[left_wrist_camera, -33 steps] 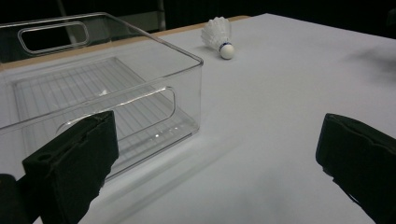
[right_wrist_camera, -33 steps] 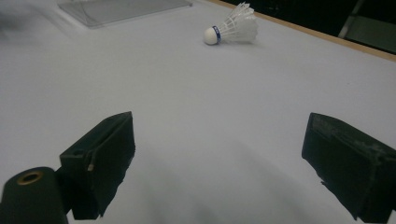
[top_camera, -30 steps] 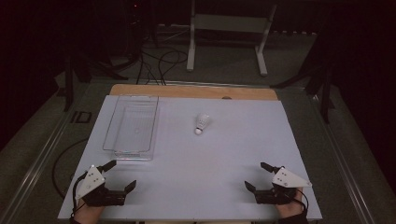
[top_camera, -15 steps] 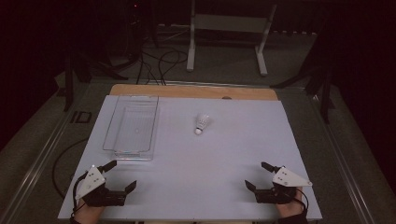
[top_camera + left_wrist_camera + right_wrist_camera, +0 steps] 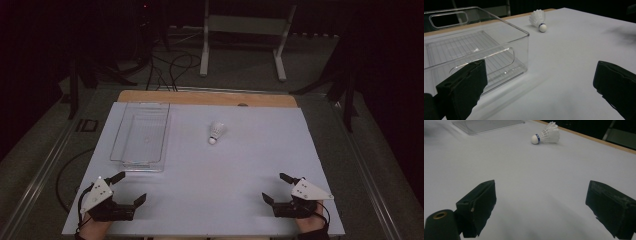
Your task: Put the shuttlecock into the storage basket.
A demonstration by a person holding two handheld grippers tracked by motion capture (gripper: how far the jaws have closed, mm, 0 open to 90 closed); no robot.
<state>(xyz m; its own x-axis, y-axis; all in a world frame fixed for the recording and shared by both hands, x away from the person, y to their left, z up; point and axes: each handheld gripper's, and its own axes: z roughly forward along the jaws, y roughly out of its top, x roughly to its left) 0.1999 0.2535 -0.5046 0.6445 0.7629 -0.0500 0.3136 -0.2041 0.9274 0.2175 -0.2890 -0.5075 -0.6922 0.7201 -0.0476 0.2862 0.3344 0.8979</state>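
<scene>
Nothing has shifted over last second — both grippers parked where they were, at near edge of white table (image 5: 240, 165). Left gripper (image 5: 123, 188) jaws spread wide, empty, just short of clear bin (image 5: 141, 134). Right gripper (image 5: 281, 188) likewise gaping, holding nothing, well away from bin. Shuttlecock (image 5: 216, 132) lies on its side just right of bin, cork toward grippers, untouched. No approach begun — looks like pause before first reach, likely for shuttlecock, with bin empty beside it.

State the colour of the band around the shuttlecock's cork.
Blue, on the shuttlecock; the right gripper view shows it best.
</scene>
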